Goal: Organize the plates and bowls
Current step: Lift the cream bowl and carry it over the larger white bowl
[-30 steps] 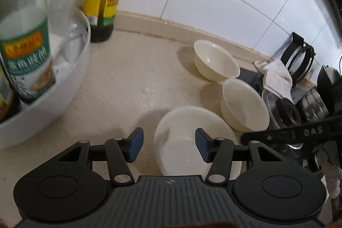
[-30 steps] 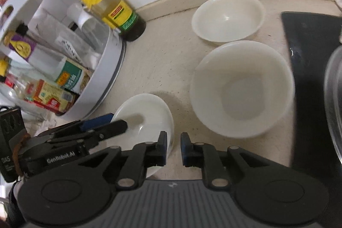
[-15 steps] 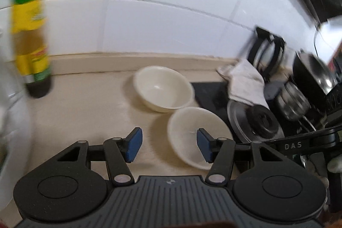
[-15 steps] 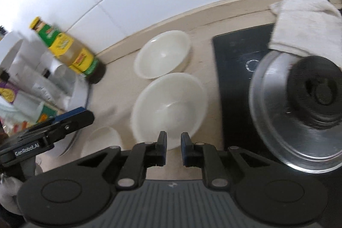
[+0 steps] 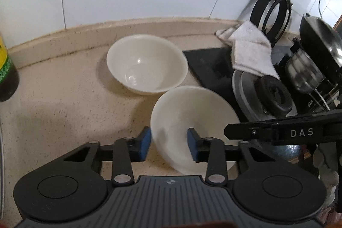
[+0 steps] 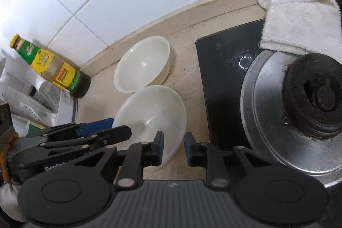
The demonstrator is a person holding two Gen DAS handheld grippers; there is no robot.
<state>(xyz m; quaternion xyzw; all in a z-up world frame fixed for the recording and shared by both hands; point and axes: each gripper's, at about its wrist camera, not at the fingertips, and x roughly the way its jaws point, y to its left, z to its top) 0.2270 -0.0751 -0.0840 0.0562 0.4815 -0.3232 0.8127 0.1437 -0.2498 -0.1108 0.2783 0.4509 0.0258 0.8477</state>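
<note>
Near bowl (image 5: 192,119) rim between closing left gripper (image 5: 168,143) fingers; right gripper (image 6: 174,147) fingers opening; right view alone shows whole bottle (image 6: 51,66).

Left gripper (image 5: 168,143), right gripper (image 6: 174,150): black w/ blue pads ("DAS" lettering).

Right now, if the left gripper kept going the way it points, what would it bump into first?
Probably the near bowl: its rim already sits between the closing left gripper fingers. Depth is hard to judge.
</note>
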